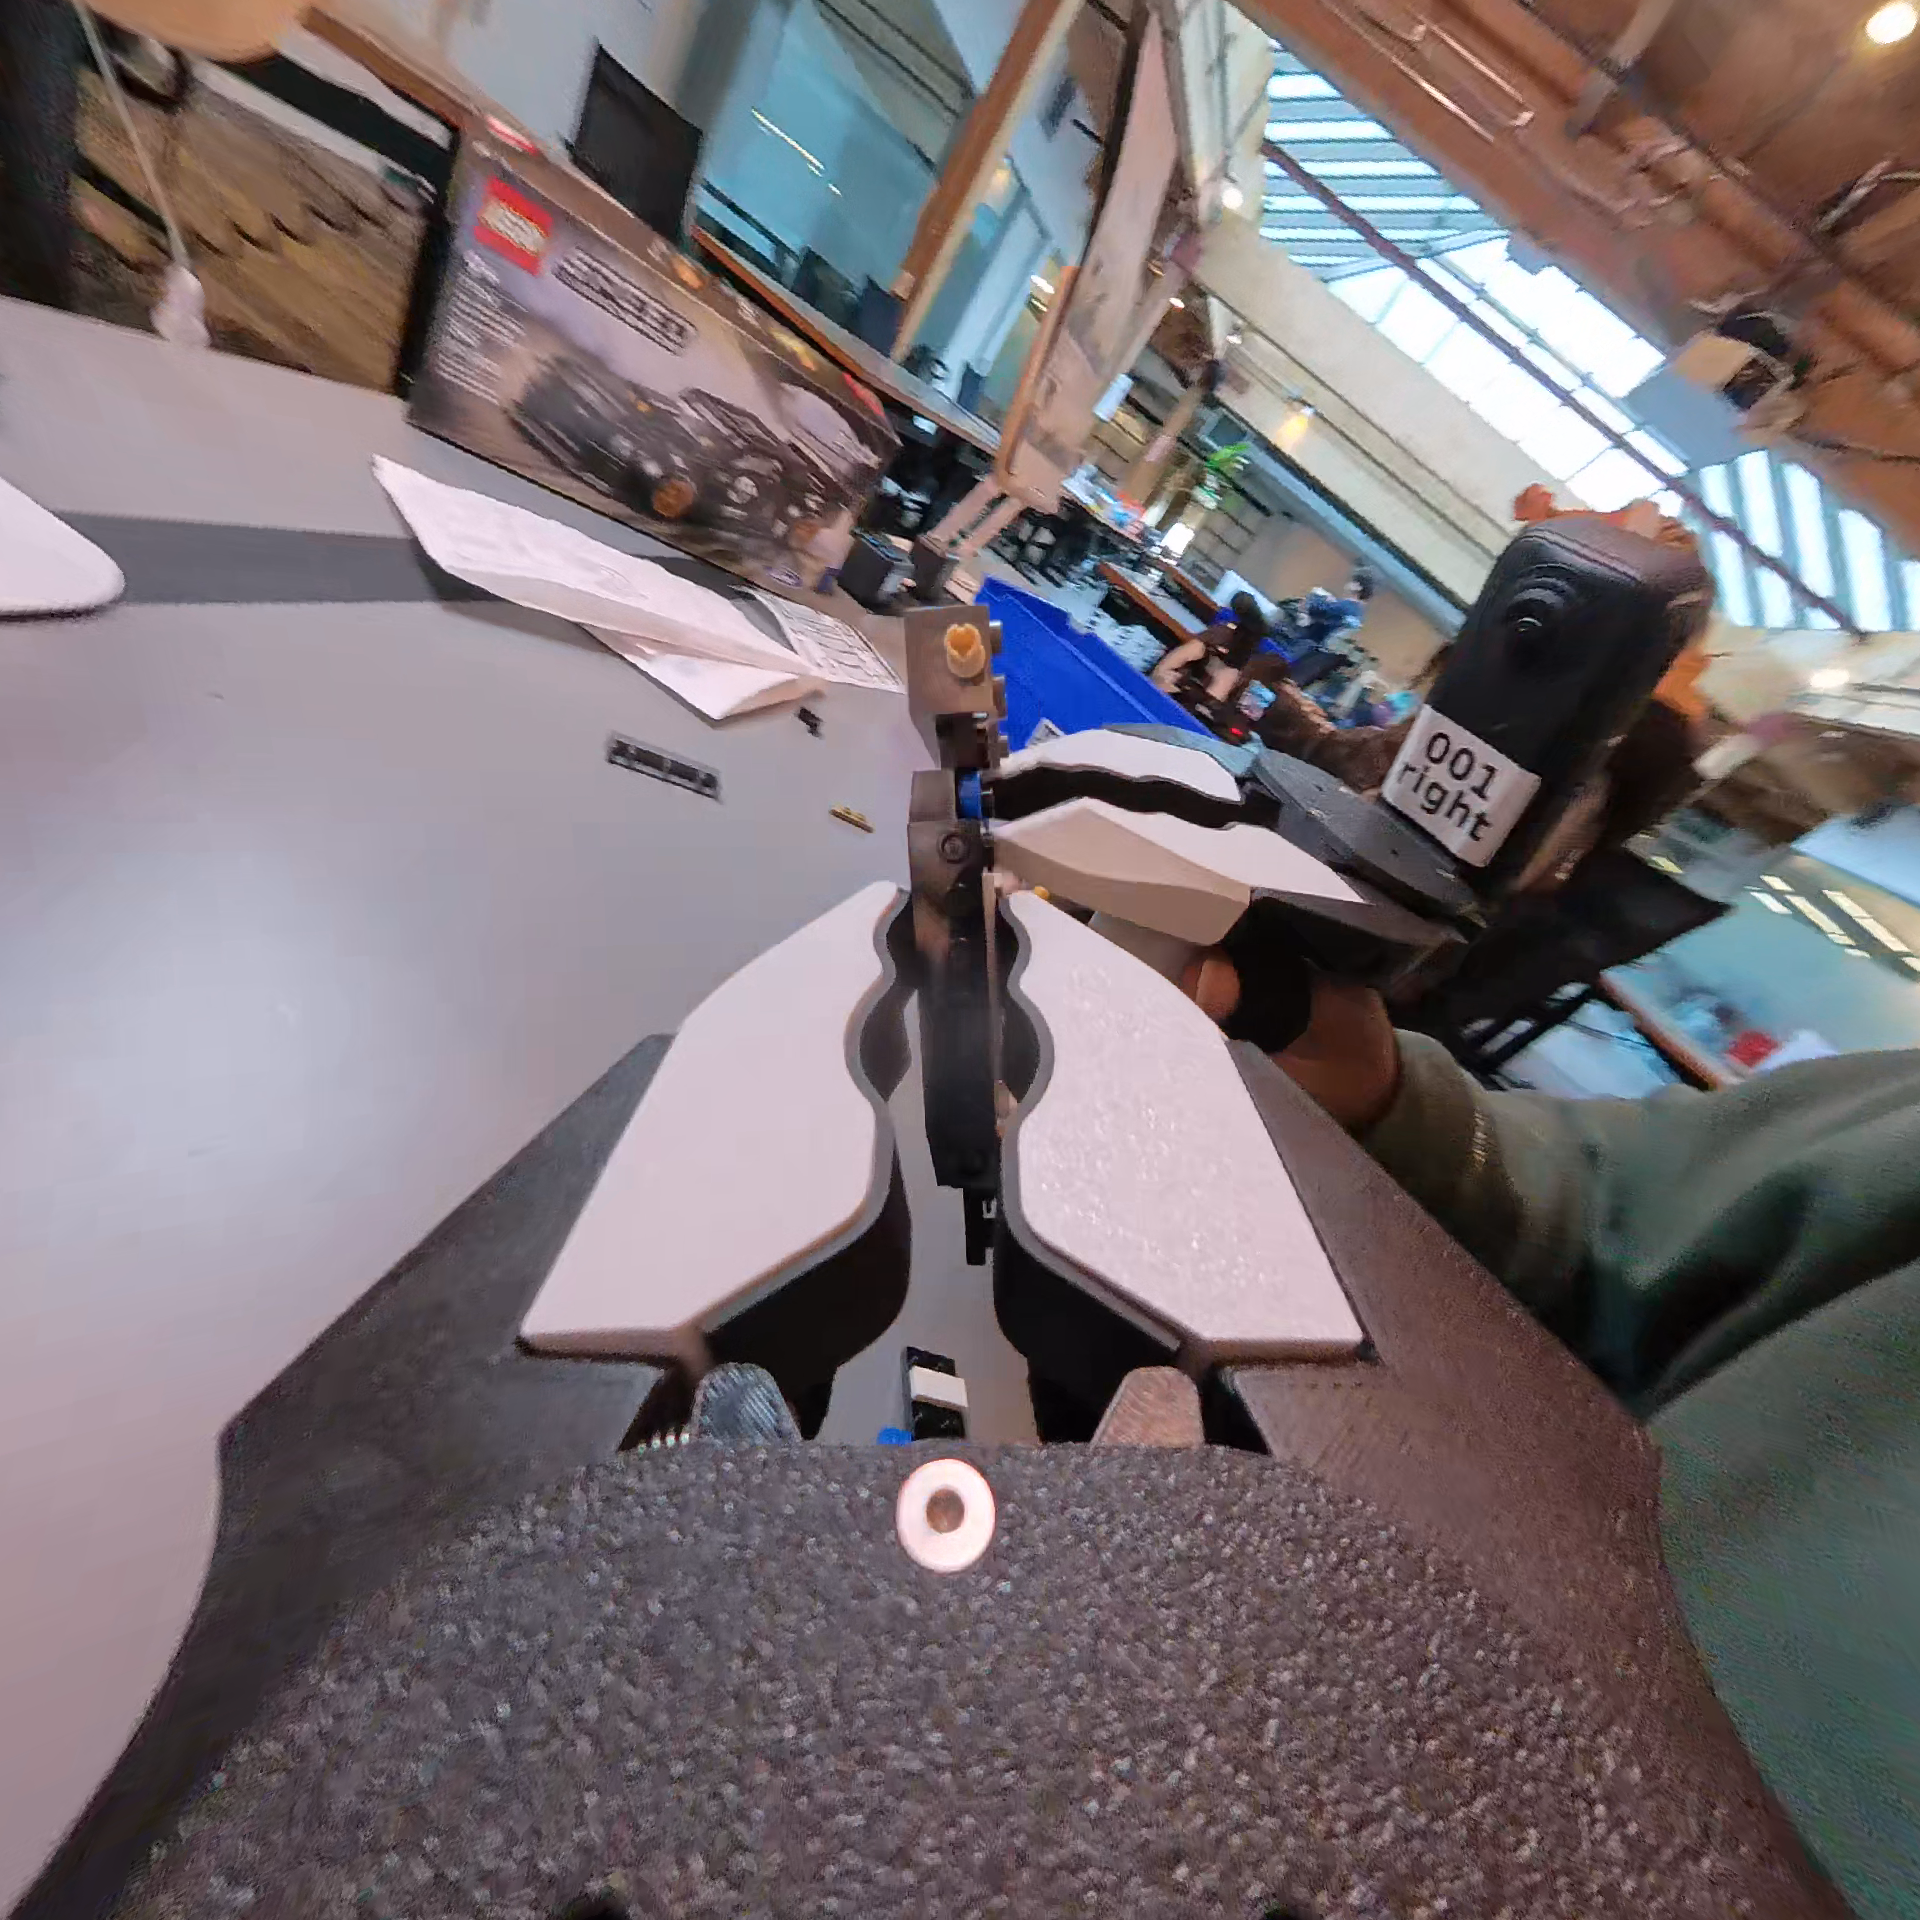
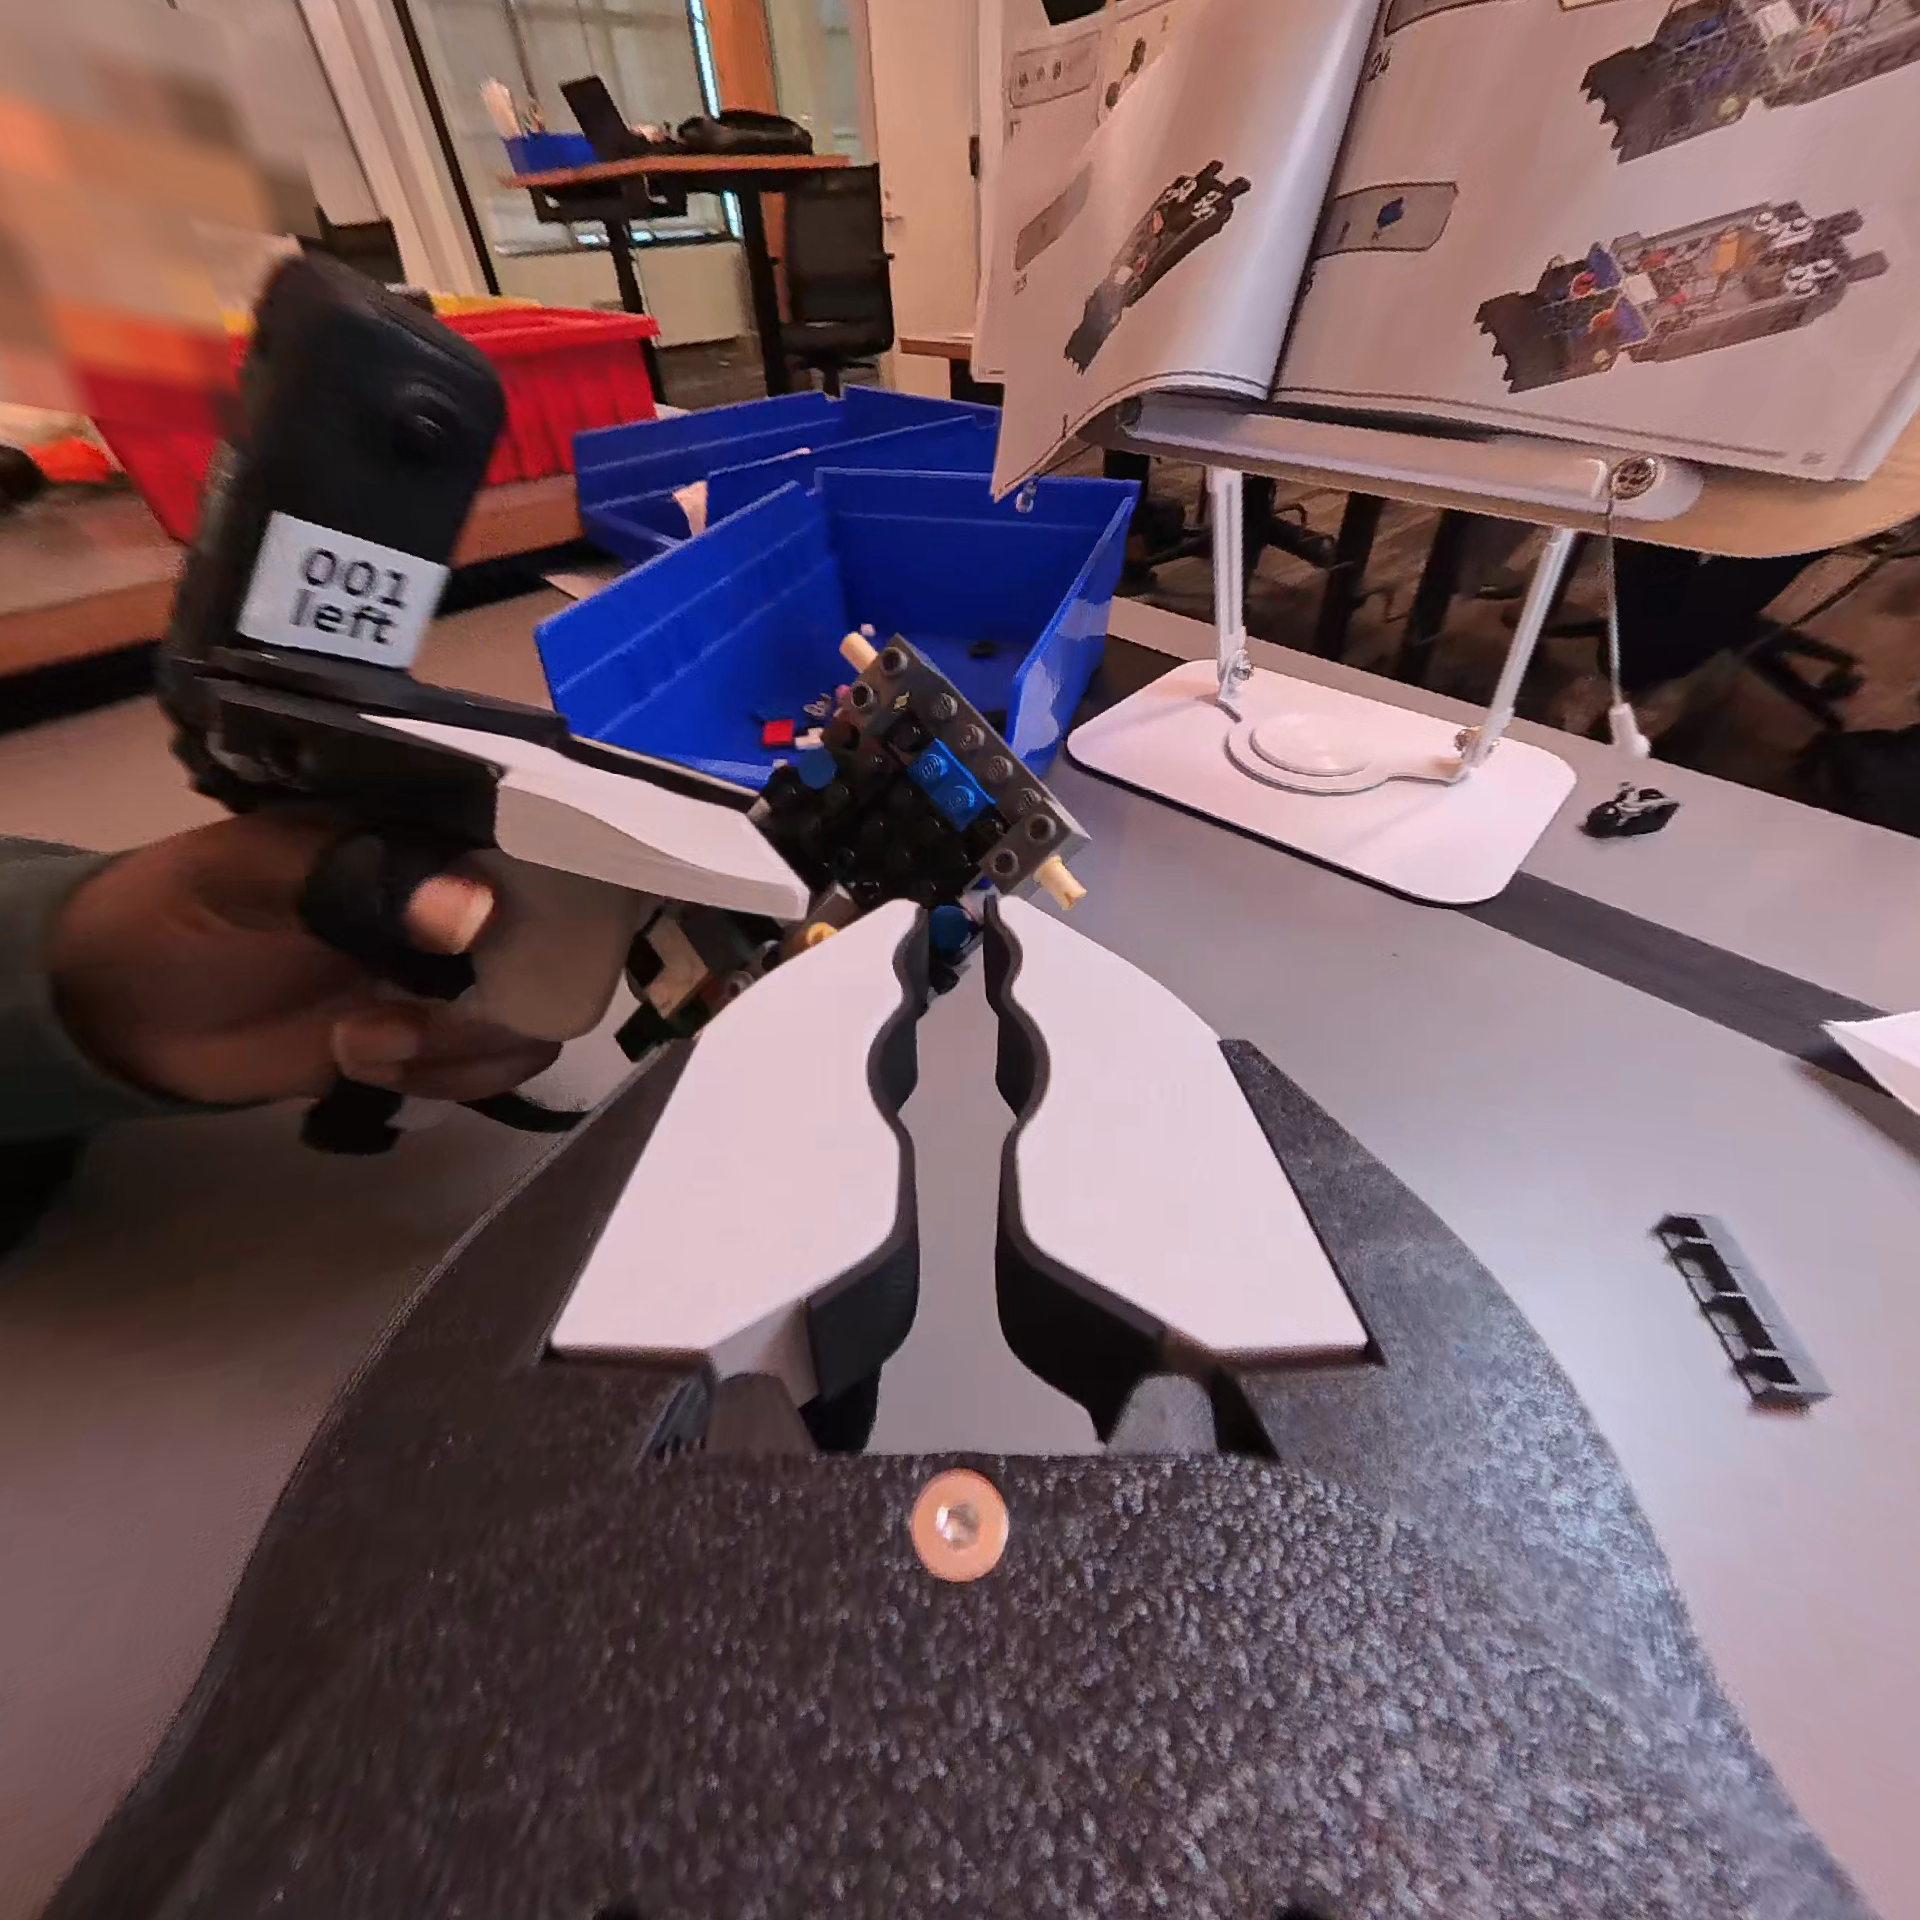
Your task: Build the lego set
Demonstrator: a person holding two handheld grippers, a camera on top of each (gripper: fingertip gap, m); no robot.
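Left tongs (image 1: pixel 951 1023): pinching the black brick assembly (image 1: pixel 954 935), held above the grey bench (image 1: pixel 260 935).
Right tongs (image 2: pixel 954 920): nearly closed on a blue round piece (image 2: pixel 954 928) at the assembly's edge.
Progress: partly built; loose pieces lie in the blue bin (image 2: pixel 727 644).
Nearby: open instruction booklet (image 2: pixel 1455 208) on its stand.

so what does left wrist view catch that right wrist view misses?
Left only: the dark printed cardboard box standing on the grey table, loose white paper sheets before it.

Right only: the open instruction booklet on its white stand, the red bin behind.

Both: the black-and-grey brick assembly clamped in the left gripper, the right gripper pinching its edge, the blue plastic bin.
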